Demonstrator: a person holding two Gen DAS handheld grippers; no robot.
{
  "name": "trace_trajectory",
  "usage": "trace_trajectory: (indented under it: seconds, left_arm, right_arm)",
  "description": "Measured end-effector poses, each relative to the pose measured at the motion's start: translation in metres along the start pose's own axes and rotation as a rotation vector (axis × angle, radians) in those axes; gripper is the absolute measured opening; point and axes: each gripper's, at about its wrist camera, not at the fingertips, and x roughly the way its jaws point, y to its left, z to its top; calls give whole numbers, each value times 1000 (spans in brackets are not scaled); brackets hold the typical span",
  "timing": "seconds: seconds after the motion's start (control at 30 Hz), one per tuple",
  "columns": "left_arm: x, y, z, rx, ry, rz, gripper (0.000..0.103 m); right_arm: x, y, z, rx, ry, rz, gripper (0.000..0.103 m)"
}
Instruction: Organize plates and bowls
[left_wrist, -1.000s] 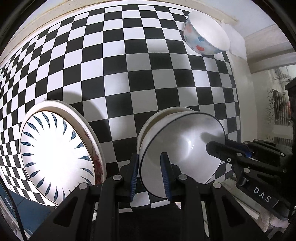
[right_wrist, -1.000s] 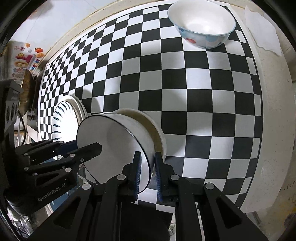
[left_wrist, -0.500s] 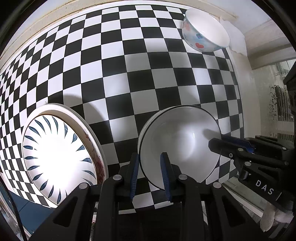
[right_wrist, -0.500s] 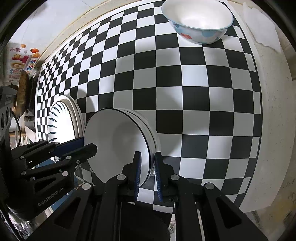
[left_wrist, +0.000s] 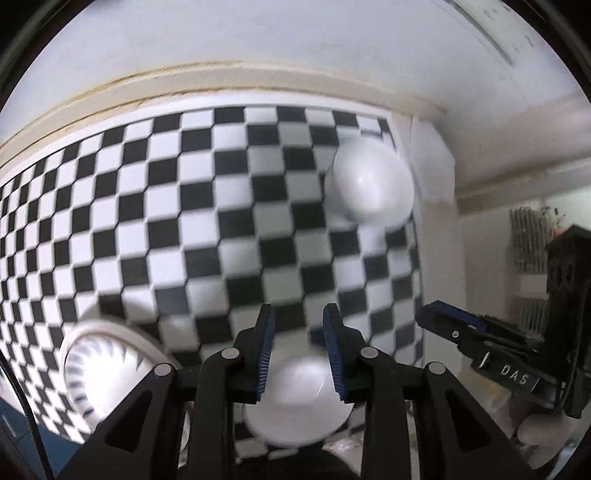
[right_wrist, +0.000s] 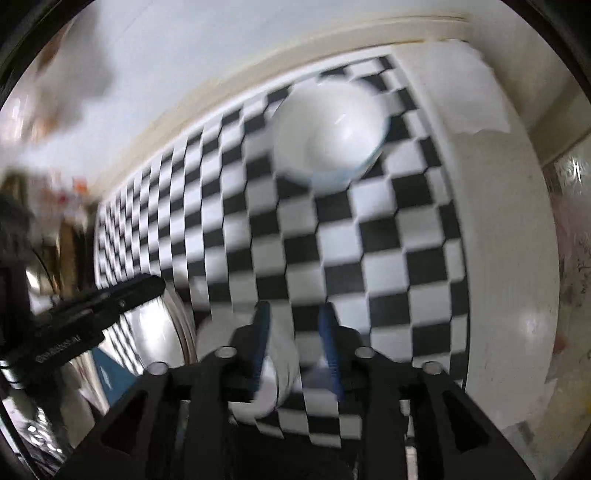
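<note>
**Both grippers clear of the stacked white bowls, jaws parting**

The desk (left_wrist: 229, 206) is covered in a smooth black-and-white chequered sheet, with a plain cream border running along its far edge and right side. Both views are smeared by motion blur, so fine detail is lost.

In the left wrist view, the left gripper (left_wrist: 298, 347) has black angular arms and ribbed blue pads. Its jaws are opening, standing at a narrow gap, and the pads press on nothing. Below and behind them sits the white bowl (left_wrist: 295, 413), a round glossy ceramic form resting on the desk at the near edge; whether a second bowl lies nested under it cannot be told through the blur. To its left lies the patterned plate (left_wrist: 107, 373), wide, shallow and round, with dark leaf-shaped strokes radiating around a white centre and a thick pale rim.

Far across the desk, near the right border, stands the deep bowl (left_wrist: 369, 188), rounded and shiny white inside.

In the right wrist view, the right gripper (right_wrist: 295, 343) is also opening, its blue pads apart with only chequered surface between them; the white bowl (right_wrist: 255, 387) lies just beside its left finger. The deep bowl (right_wrist: 328, 140) shows a faint blue rim line.
</note>
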Motion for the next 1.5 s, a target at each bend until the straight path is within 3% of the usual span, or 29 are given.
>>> trace_trajectory:
  seconds: [0.17, 0.3, 0.53, 0.67, 0.73, 0.83, 1.33, 1.5]
  left_arm:
    - [36, -13, 60, -7, 39, -35, 25]
    - [75, -22, 97, 1, 99, -49, 25]
    - [123, -25, 119, 32, 161, -3, 24]
    - [129, -30, 121, 67, 147, 1, 17]
    - [130, -32, 121, 80, 141, 1, 13]
    - [127, -34, 119, 95, 129, 19, 13]
    - [84, -55, 99, 143, 49, 56, 13]
    - [47, -52, 84, 158, 8, 53, 13]
  right_arm:
    - [-1, -40, 64, 147, -74, 58, 34]
    - [19, -58, 104, 207, -76, 44, 34]
    - [61, -72, 140, 251, -22, 24, 34]
    - [76, -70, 147, 245, -9, -3, 34]
    - [80, -68, 149, 233, -9, -28, 21]
    - [84, -65, 151, 214, -12, -77, 13]
    - [50, -30, 132, 130, -56, -93, 12]
    - [23, -12, 117, 102, -88, -80, 12]
